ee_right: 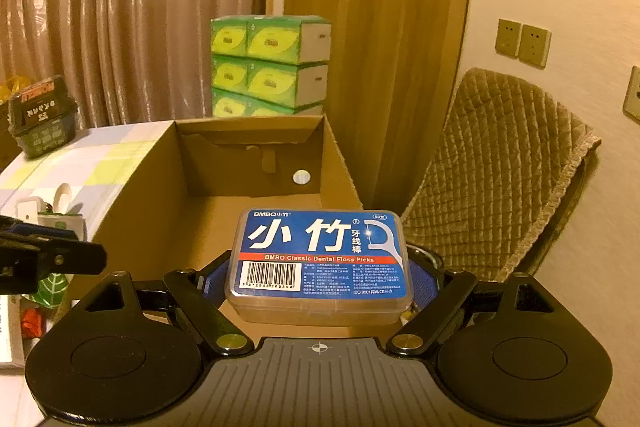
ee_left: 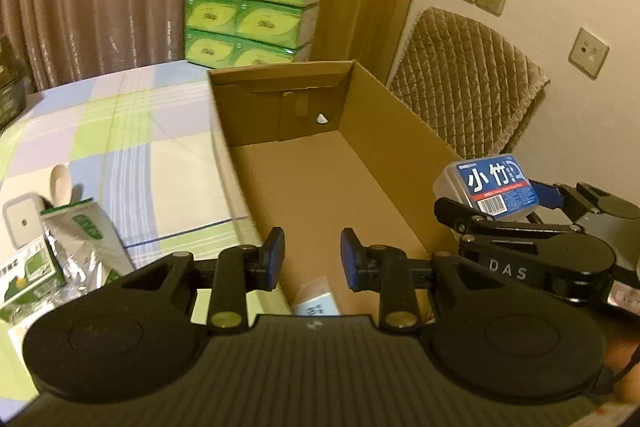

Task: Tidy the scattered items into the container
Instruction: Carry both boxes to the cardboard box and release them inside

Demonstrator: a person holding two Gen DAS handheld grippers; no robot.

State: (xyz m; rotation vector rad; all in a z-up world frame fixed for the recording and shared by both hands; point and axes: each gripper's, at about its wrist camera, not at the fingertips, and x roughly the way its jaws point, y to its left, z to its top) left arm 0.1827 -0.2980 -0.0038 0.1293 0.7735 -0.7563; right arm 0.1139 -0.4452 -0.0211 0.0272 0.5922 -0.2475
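Note:
An open cardboard box (ee_left: 320, 179) stands on the checked tablecloth (ee_left: 120, 131). My left gripper (ee_left: 313, 259) hovers over the box's near end, its blue pads apart with nothing between them. Below it a small pale blue packet (ee_left: 316, 303) lies on the box floor. My right gripper (ee_right: 320, 283) is shut on a clear floss-pick case with a blue label (ee_right: 320, 259), held above the box's near right corner. In the left wrist view the case (ee_left: 496, 187) and right gripper (ee_left: 494, 199) sit at the right. One left finger (ee_right: 52, 255) shows at the right wrist view's left edge.
Left of the box lie a silver-green pouch (ee_left: 88, 239), a green-white carton (ee_left: 28, 275) and a white square item (ee_left: 20, 219). A stack of green tissue packs (ee_left: 252, 11) stands behind the box. A chair with a quilted cover (ee_left: 468, 79) stands at right. A dark basket (ee_right: 44, 115) sits far left.

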